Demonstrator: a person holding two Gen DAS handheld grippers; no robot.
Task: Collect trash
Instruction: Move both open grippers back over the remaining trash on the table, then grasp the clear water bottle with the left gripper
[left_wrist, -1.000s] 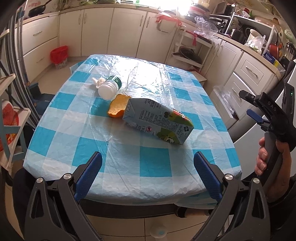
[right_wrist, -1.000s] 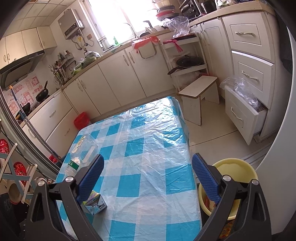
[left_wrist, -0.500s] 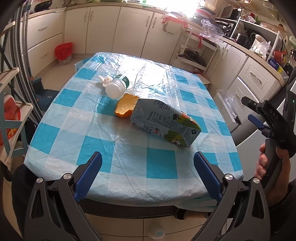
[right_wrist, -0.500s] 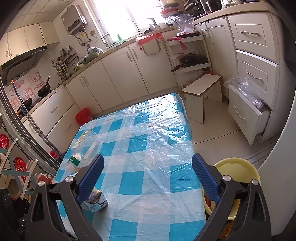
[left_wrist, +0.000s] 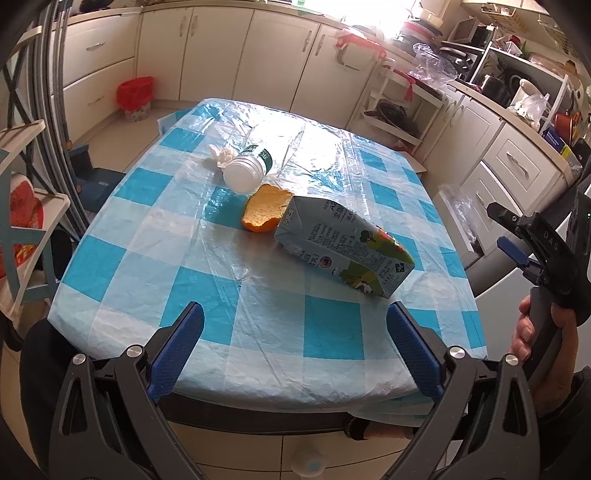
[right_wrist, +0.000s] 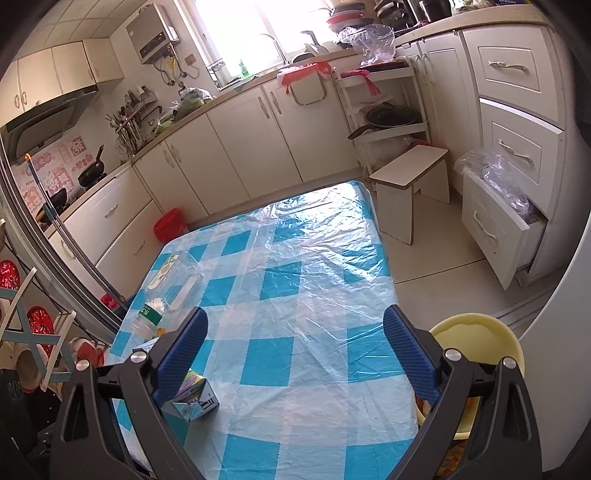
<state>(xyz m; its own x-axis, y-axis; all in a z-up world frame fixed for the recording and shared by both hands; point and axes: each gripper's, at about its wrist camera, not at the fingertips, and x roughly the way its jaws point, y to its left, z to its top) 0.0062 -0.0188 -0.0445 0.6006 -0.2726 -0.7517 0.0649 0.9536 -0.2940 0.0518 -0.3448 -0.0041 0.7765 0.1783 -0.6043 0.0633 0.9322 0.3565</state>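
Observation:
On the blue-checked table lie a milk carton on its side, an orange peel touching its far end, a white bottle with a green label, and a crumpled tissue. My left gripper is open and empty, above the table's near edge, short of the carton. My right gripper is open and empty over the table's right side; the carton shows behind its left finger, the bottle farther left. A yellow bin stands on the floor at the right.
The right gripper's handle and hand are at the right of the left wrist view. A clear plastic bag lies at the table's far left. A white stool, an open drawer and a red bin surround the table.
Both grippers have drifted slightly; the left view has come a little closer to the carton. Both stay open and empty. Nothing on the table has moved.

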